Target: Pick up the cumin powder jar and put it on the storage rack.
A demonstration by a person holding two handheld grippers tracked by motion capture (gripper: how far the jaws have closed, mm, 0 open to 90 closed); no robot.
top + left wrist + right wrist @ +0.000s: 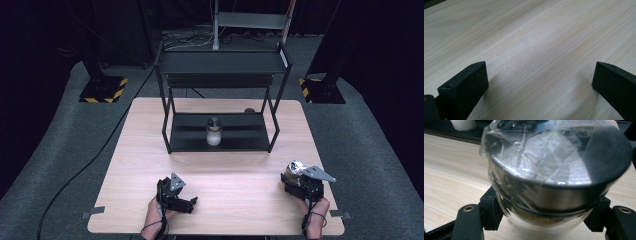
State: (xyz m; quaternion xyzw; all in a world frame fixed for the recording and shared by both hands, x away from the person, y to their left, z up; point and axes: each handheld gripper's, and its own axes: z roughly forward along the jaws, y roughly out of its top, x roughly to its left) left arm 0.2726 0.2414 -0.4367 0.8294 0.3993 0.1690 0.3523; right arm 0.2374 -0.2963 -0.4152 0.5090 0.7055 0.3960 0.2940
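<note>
The right gripper [295, 176] sits at the table's [220, 170] near right corner, clamped on a jar [293, 169]. In the right gripper view the 2 black jaws press on the jar [554, 192] from either side, just under its shiny metal lid [564, 157]. The lid is wrapped in clear film, and a brownish band shows below its rim. The glass under that looks pale, though it is too blurred to say what fills it. The jar stands upright, and whether its base touches the wood I cannot tell.

The left gripper [187, 202] lies low over the table near the front edge, well apart from the right one. In the left gripper view its jaws stand wide with only bare wood [536, 50] between them.

A black rack [220, 100] stands at the far middle of the table. A 2nd jar [214, 131] with a metal lid and pale contents stands upright on its bottom shelf.
</note>
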